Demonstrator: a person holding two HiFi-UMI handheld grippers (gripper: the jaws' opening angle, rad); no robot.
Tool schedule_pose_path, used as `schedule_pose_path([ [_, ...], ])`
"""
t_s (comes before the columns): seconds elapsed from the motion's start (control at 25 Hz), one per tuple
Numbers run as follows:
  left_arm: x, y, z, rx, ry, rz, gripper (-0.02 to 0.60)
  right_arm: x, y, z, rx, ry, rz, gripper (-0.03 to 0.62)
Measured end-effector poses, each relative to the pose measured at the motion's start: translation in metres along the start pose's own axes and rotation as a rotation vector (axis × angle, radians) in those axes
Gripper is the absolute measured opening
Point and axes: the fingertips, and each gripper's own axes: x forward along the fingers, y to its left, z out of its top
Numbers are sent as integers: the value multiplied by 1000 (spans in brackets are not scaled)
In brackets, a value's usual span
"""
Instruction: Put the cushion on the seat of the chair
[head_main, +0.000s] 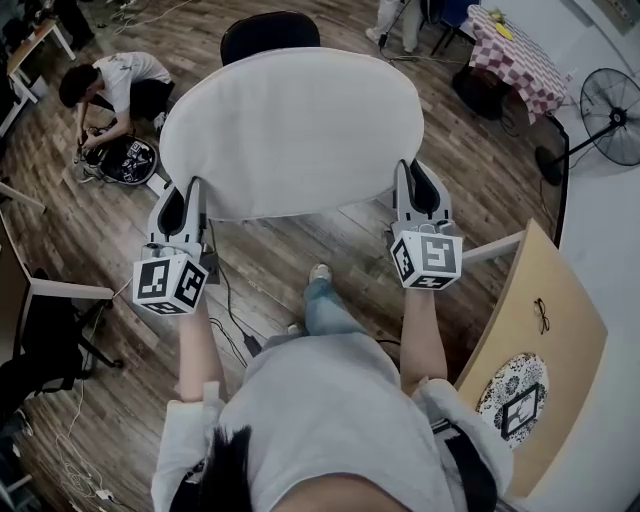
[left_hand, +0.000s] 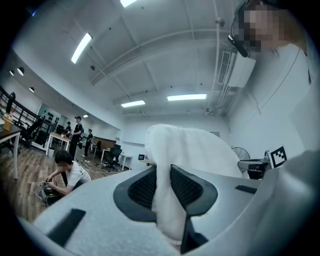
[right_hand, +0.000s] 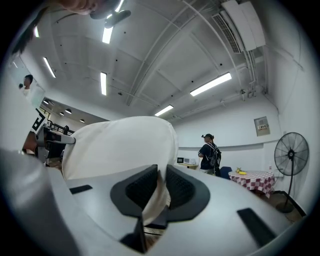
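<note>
Above the wooden floor, the white oval fabric cushion is held up, its 2 near edges clamped by the left tool and the right tool. Most of the black chair is hidden behind it; the seat cannot be seen.

Cushion sits btwn L gripper, at its left edge, & R gripper, at its right edge. Chair beyond cushion. Table w/ plate at right.
</note>
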Motion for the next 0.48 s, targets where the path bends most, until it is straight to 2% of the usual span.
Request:
schedule_pose_path([
  [0.48, 109, 14, -2, 8, -12, 52, 64, 116, -52, -15, 15, -1, 39, 43],
])
